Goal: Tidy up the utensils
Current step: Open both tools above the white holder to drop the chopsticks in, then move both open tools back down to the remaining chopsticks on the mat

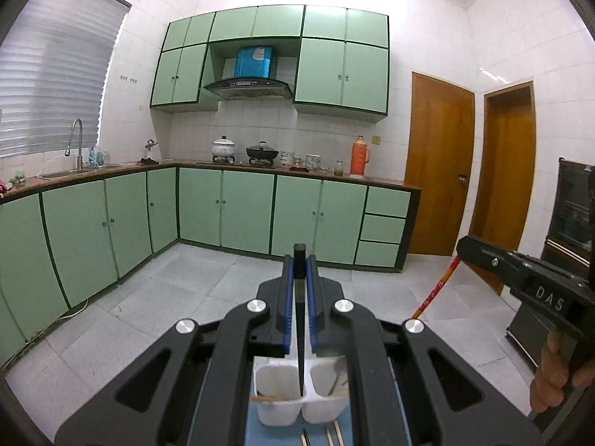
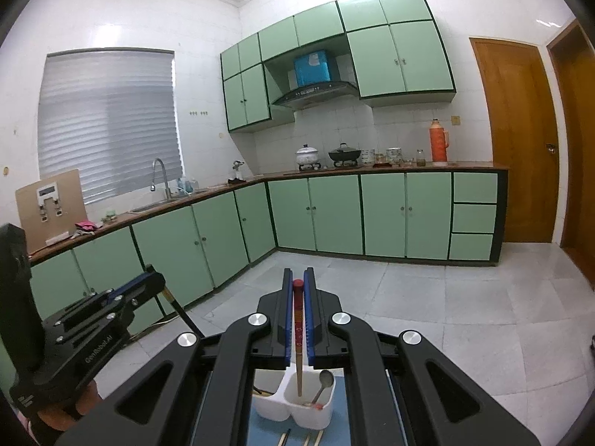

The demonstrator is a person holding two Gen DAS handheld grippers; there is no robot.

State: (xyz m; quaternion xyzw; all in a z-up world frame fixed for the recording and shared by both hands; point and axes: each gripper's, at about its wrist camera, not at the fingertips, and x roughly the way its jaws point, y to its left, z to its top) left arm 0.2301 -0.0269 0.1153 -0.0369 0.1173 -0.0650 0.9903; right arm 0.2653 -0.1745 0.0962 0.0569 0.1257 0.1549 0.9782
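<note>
Both tools pinch one chopstick each above a white two-compartment holder.

At lower centre of the left wrist view, the left tool (image 1: pixel 299 278) is pressed onto a black chopstick (image 1: pixel 299 338) whose tip hangs over the divider of the holder (image 1: pixel 277 407). In the right wrist view, the right tool (image 2: pixel 297 297) clamps a red-topped wooden chopstick (image 2: pixel 298 334) reaching into the holder's right-hand compartment, beside a metal spoon (image 2: pixel 324 383). More chopsticks (image 2: pixel 297 438) lie on the blue mat (image 2: pixel 260 433) at the bottom edge. "DAS" reads on the right tool's body at right of the left view; "GenRobot.AI" on the left tool's at lower left of the right view.
</note>
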